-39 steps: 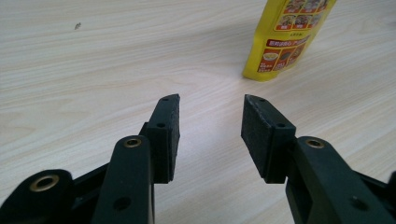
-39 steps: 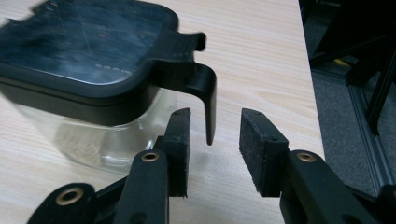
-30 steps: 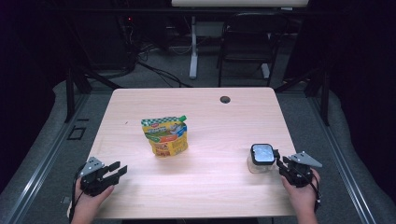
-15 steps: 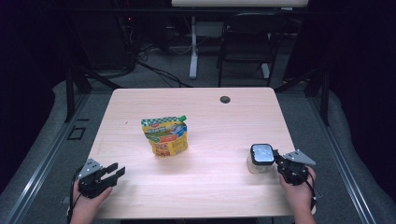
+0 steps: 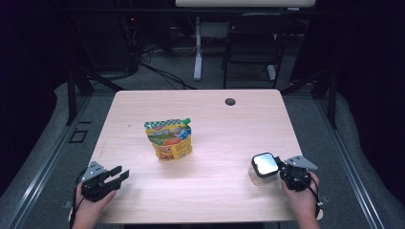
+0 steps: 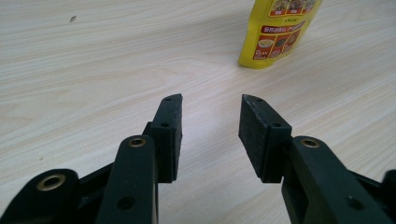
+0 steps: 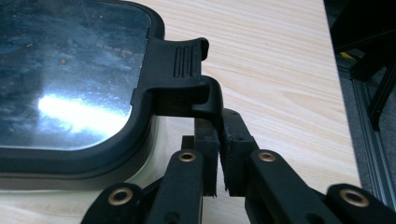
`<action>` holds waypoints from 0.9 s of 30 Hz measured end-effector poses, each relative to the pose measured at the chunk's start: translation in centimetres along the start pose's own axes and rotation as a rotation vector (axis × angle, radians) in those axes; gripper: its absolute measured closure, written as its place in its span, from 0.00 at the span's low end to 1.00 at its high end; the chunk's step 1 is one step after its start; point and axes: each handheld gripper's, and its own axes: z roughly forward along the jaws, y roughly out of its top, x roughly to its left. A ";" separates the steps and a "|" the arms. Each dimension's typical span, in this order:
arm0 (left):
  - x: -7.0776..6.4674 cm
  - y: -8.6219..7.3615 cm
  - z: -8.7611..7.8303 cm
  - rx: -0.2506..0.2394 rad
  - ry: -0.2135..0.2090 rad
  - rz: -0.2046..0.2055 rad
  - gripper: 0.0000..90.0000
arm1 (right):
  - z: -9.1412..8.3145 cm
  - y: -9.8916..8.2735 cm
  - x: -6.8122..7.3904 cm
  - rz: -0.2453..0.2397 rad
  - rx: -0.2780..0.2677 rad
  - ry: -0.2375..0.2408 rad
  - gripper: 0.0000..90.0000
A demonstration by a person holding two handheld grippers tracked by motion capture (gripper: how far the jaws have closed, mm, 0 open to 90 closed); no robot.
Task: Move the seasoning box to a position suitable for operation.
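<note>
High view: the container (image 5: 262, 171), a small box with a black-rimmed glossy lid, sits near the right front corner of the worktop (image 5: 210, 114). The right hand-held gripper (image 5: 286, 171) meets it from the right, touching the lid's edge, so this hand is far nearer than the other. The worktop's right edge and front edge both lie close; open room runs leftward and toward the far side. The left hand-held gripper (image 5: 119, 174) rests at the left front corner, well apart from the container. The yellow pouch (image 5: 170, 139) stands upright mid-worktop, ahead and to the right of it.

Left gripper view: its jaws stand apart with only bare wood between them. The pouch (image 6: 279, 30) stands further ahead, off to the right.

Right gripper view: the right hand-held gripper (image 7: 219, 140) has just been closing and now pinches the lid's latch tab (image 7: 187, 74), which hangs down between the pads. The lid (image 7: 70, 79) stretches away to the left, so I judge a lift of the tab must swing upward and leftward, away from the worktop's nearby edge.
</note>
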 end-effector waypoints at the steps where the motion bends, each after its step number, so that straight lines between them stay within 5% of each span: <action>1: 0.0 0.0 0.1 -0.002 -0.001 -0.002 0.67 | 0.0 0.0 0.0 0.000 0.000 0.000 0.96; 14: -0.7 0.6 0.7 0.003 -0.023 0.023 0.67 | -0.2 1.0 5.1 -0.085 0.027 0.065 0.96; 27: -1.1 1.1 1.4 0.002 -0.054 0.052 0.67 | -0.7 1.4 9.4 -0.034 0.048 0.090 0.94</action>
